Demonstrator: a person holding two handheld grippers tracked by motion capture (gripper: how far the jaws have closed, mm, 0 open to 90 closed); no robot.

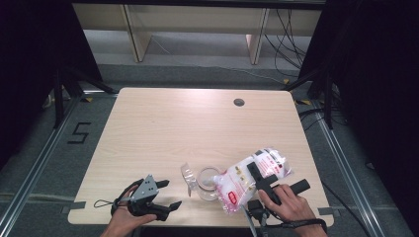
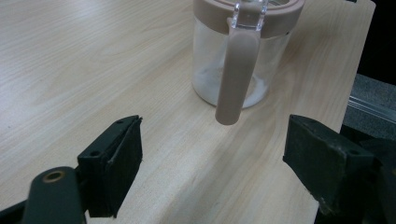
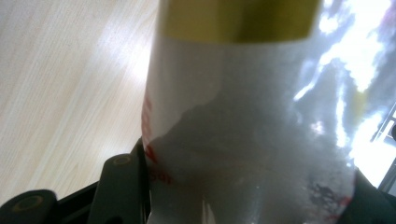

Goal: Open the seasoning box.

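Observation:
A clear jar [image 1: 208, 183] with a beige rim stands near the table's front edge, its clear lid flap [image 1: 187, 175] swung open to the left. In the left gripper view the jar [image 2: 243, 60] shows a beige strap [image 2: 236, 79] hanging down its side and a little white powder at its bottom. A white plastic bag [image 1: 247, 180] with red print leans over the jar's mouth from the right, and my right gripper [image 1: 257, 174] is shut on it. The bag [image 3: 252, 116] sits between that gripper's [image 3: 247, 196] jaws. My left gripper [image 1: 170, 193] rests open left of the jar; nothing is between its fingers [image 2: 116, 163].
The light wooden table [image 1: 197, 123] has a round cable hole [image 1: 239, 102] at the back right. The jar and both hands sit close to the front edge. Dark floor, rails and cables surround the table.

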